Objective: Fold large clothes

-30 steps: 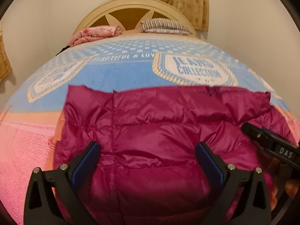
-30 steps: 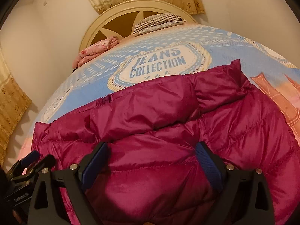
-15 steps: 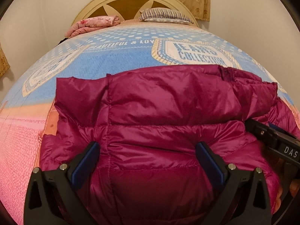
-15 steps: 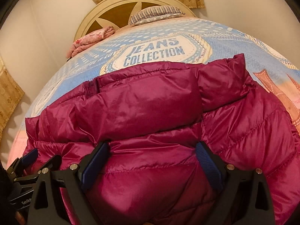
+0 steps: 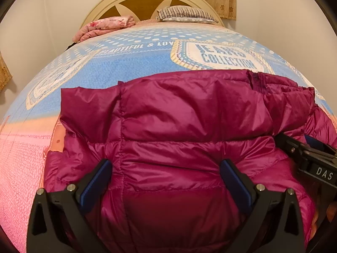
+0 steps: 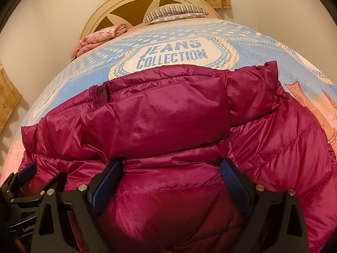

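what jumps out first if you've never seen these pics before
A shiny magenta puffer jacket fills the lower half of both views, lying on the bed with the open left tongs and right tongs over it. Behind it, the blue bedspread shows a large "JEANS COLLECTION" badge, with a striped pillow by the cream headboard.

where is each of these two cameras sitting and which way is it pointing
Left wrist: on the left gripper, low over the magenta puffer jacket, facing the headboard; its own fingers stand wide open, and the right gripper shows at right.
Right wrist: on the right gripper, same low spot, facing the headboard; its open fingers show, with the left gripper at lower left.
Shared: the jacket, the JEANS COLLECTION bedspread, the striped pillow and the pink folded bedding.
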